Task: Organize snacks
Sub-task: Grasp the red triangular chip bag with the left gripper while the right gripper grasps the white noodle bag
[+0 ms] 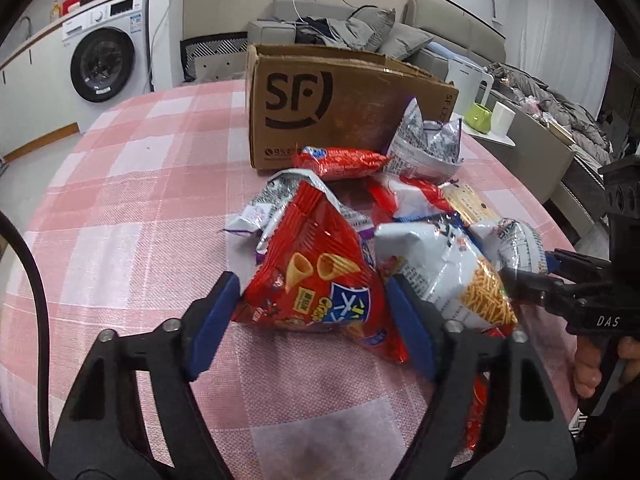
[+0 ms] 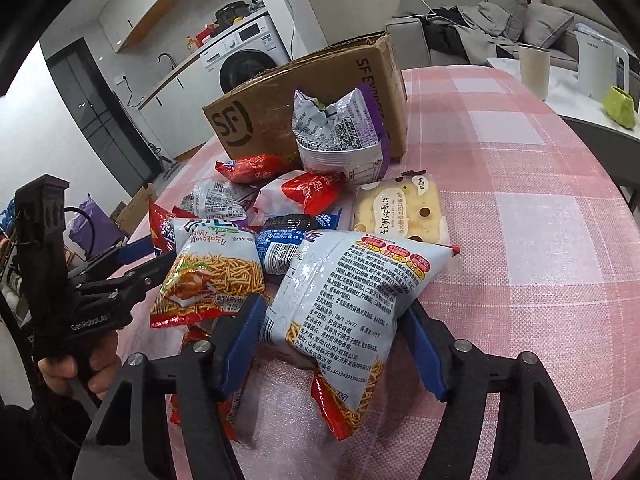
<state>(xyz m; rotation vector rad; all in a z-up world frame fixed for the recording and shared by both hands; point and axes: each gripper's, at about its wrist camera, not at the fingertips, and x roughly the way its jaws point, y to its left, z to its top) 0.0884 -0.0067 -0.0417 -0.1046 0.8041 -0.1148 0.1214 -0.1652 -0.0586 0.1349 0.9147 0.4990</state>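
A pile of snack bags lies on the pink checked tablecloth [image 1: 120,184] in front of a brown SF cardboard box [image 1: 344,108], which also shows in the right wrist view [image 2: 280,100]. My left gripper [image 1: 312,316] is open, its blue pads on either side of a red corn-snack bag [image 1: 316,272] without squeezing it. My right gripper [image 2: 332,340] is open around a white noodle-snack bag [image 2: 344,300] lying back side up. In the left wrist view the right gripper [image 1: 532,276] reaches in from the right at a white bag [image 1: 452,264].
Other bags lie between: a purple-edged open bag [image 2: 340,136], small red packs [image 2: 248,168], a yellow cheese-print pack [image 2: 400,208], and a noodle bag face up [image 2: 212,276]. A side table with a white mug [image 2: 534,70] and a green cup [image 2: 620,106] stands at the right.
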